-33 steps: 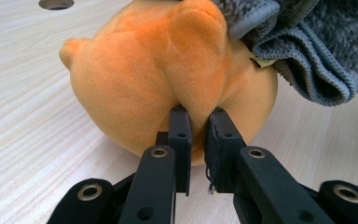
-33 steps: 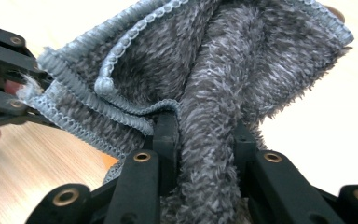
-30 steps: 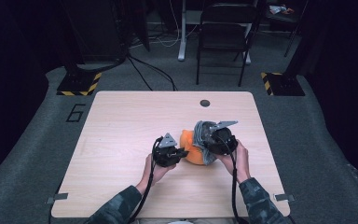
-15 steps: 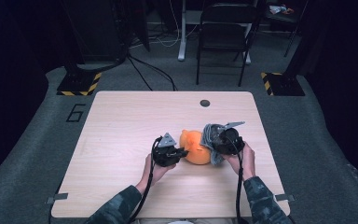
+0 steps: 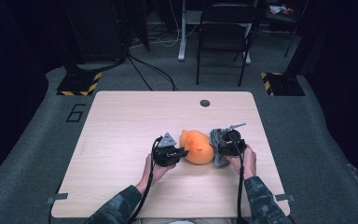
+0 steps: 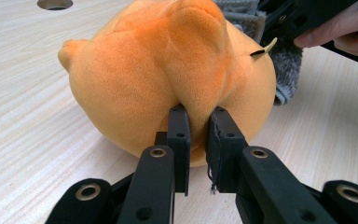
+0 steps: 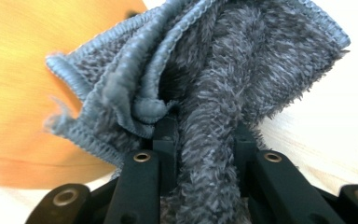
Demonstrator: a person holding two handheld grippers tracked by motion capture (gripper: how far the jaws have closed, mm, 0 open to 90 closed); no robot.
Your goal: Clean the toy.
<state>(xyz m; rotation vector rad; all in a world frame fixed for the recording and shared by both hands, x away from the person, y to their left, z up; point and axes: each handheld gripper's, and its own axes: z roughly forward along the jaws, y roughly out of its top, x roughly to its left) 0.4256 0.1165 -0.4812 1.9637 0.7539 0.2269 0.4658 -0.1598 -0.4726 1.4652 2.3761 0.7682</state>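
From the high view, the grey cloth [image 5: 220, 148] is now coming down at the right side of the orange plush toy [image 5: 196, 146]; a second ago it was lying higher, over the toy's far right shoulder, and the right gripper [image 5: 227, 142] has been sinking and drawing nearer with it. The left gripper [image 5: 171, 154] is sitting where it was, at the toy's left. I am judging that the cloth is being pulled off or wiped down the toy while the other hand is steadying it on the wooden table [image 5: 121, 121], near the person's edge. The pinch points themselves are too small to read here.

In the left gripper view, the jaws are standing narrow and squeezing a fold of the plush toy [image 6: 168, 70] between them. The cloth [image 6: 284, 70] is peeking out behind the toy's far right, and a hand [image 6: 340, 32] is cut off by the frame.

In the right gripper view, the jaws are clamping a thick roll of the cloth [image 7: 214, 93]; their tips are buried in the pile. The toy [image 7: 23, 93] is blurring into an orange mass at the left, so whether the cloth is touching it I cannot tell.
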